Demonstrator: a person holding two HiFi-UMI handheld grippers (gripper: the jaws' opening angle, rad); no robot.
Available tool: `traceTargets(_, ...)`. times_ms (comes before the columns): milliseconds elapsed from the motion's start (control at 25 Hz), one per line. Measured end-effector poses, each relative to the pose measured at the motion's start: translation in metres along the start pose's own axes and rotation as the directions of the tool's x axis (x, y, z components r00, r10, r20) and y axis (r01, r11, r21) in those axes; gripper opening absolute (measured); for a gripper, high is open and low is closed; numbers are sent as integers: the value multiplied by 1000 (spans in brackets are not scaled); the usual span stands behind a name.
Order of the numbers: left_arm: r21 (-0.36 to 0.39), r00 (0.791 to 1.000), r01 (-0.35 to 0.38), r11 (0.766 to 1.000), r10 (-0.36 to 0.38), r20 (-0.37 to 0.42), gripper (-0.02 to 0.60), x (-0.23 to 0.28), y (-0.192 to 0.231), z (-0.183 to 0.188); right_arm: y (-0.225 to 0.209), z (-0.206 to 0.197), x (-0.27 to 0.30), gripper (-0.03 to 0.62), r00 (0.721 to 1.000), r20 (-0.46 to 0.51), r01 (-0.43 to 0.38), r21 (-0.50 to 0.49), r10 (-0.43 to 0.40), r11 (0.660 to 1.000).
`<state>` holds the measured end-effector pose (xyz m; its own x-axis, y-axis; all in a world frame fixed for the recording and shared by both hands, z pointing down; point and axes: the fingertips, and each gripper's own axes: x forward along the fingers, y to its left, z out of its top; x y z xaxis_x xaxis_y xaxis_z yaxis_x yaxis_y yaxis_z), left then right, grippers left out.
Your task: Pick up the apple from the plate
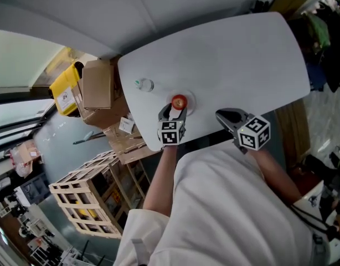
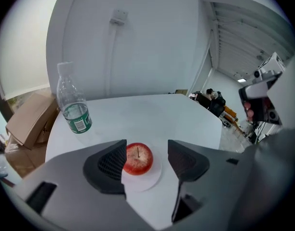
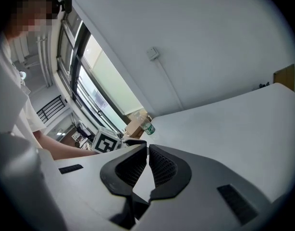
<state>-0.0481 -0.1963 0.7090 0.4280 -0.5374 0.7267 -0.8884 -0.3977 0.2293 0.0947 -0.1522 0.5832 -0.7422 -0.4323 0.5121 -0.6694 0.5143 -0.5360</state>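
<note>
We take the plate [image 1: 189,103] as our mark. It is a small white disc lying flat on the white table [image 1: 231,60], close to the table's near edge. The apple [image 1: 179,101] sits on the plate, red, upright, stem up, and a little off the plate's middle, toward the bottle's side.

Our left gripper [image 1: 173,113] hangs over the near side of the plate, pointing steeply down at it. In the left gripper view its jaws stand apart with the apple [image 2: 138,158] between them. The left pad comes right up against the apple's side in that view, though we cannot tell whether it touches. The right pad stands clear of the apple, over the plate's [image 2: 146,181] bare rim. Nothing is pressed.

Our right gripper [image 1: 224,117] is off to the right of the plate, over the same table edge. Its jaws are together with only a thin slit between the pads and nothing in them.

A clear water bottle [image 1: 144,85] with a green label stands upright on the table, beyond the plate and to its left, apart from it. Cardboard boxes [image 1: 97,85] sit on the floor farther out on that same side of the plate.
</note>
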Motion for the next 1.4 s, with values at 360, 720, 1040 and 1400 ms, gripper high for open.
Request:
traceTargets(360,-54,989,-82,995,75,-125,343,41,16,-31,-21,0,2,38,997,-64,-44,-4,43,999)
traceTargets(720,-71,974,-146,987,131,-185,365,66,26,-52,-38,2,6,38,991,-112,-72,-19,70,997)
traceTargets(1040,-141,974,-162,977,135,-184,342,66,25,-51,-46,7,3,38,987,-129,-98,-28,94,995)
traceTargets(1400,-185,989,-111,976,90,-118,341,43,7,-29,-43,9,10,38,977,-153,-159,-44,150,986)
